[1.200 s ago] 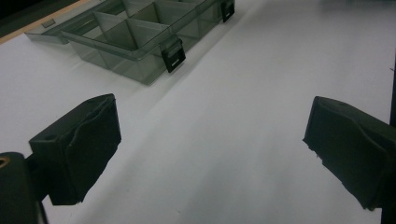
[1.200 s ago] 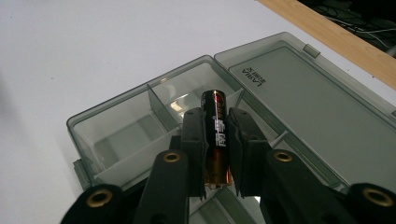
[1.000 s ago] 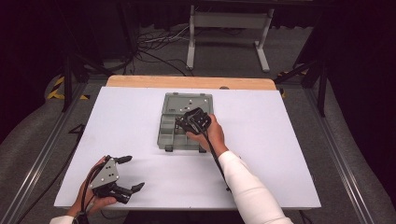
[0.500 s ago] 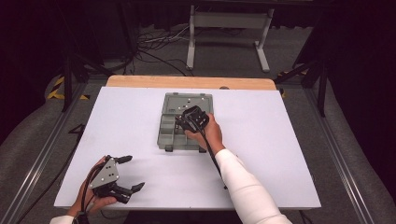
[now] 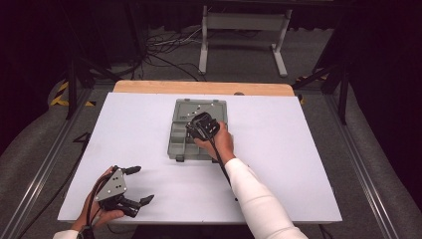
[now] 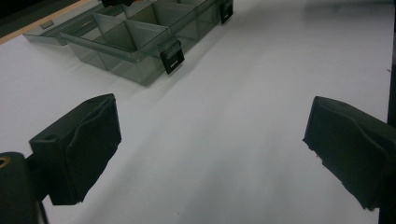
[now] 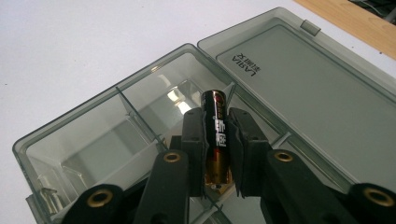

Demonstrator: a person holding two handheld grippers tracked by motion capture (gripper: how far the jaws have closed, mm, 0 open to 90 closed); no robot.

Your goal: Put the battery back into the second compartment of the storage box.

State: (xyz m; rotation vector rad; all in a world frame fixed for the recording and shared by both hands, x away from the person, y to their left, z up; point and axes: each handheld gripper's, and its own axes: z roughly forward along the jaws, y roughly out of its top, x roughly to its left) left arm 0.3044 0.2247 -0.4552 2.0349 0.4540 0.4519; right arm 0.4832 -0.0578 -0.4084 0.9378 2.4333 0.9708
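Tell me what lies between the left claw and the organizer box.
Nothing: in the high view, bare white table separates the left claw from the organizer box; the left gripper view agrees.

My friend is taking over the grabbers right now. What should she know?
Right gripper: shut on a battery, held over the open grey organizer box mid-table, lid laid back.
Left gripper: open, holding nothing, low at the near left of the white table.
Done: battery picked up.
Left: probably lower it into a compartment and let go.
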